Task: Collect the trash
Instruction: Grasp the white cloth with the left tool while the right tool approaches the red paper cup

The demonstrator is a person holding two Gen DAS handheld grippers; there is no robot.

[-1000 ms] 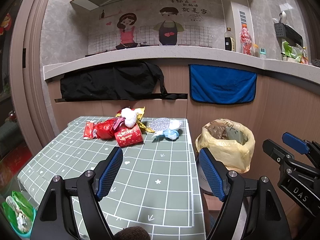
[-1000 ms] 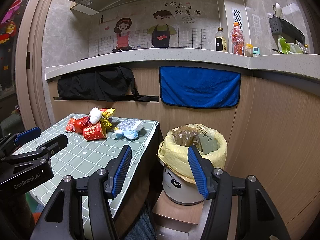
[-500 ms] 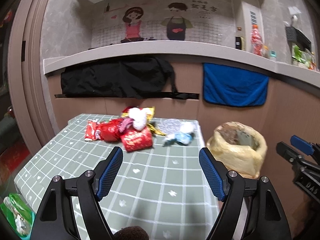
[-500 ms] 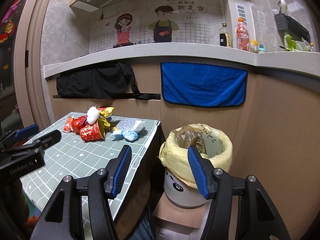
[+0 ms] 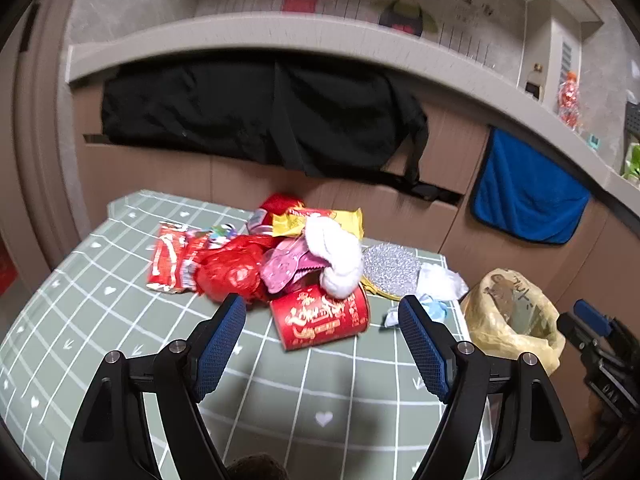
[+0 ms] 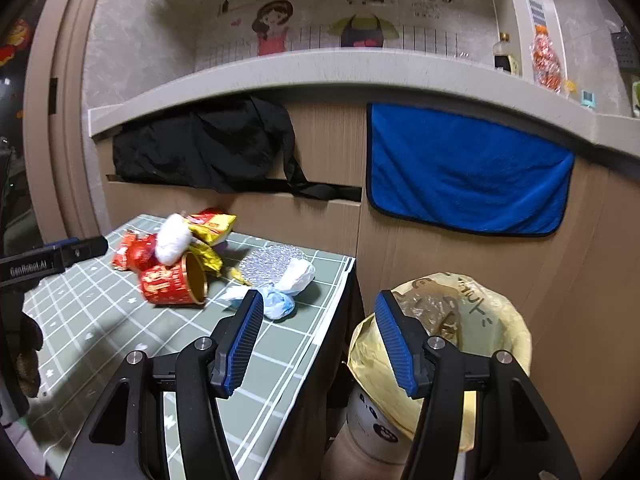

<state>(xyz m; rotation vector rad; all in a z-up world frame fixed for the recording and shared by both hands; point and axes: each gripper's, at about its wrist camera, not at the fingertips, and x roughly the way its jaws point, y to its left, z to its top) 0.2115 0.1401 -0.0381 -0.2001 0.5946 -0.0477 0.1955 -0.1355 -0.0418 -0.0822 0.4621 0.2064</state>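
A heap of trash lies at the far side of the green checked table: a red paper cup on its side, red wrappers, a yellow packet, a white wad, a silver pad and a light blue crumple. My left gripper is open just short of the red cup, nothing between its fingers. My right gripper is open and empty over the table's right edge. A bin lined with a yellow bag stands right of the table.
A black bag and a blue towel hang on the wooden counter front behind the table. Bottles stand on the counter ledge. The bin rests on a low wooden stool. The left gripper's body shows in the right view.
Both grippers have moved forward toward the trash heap and the counter. The red cup now lies close in front of the left fingers. Both stayed open.
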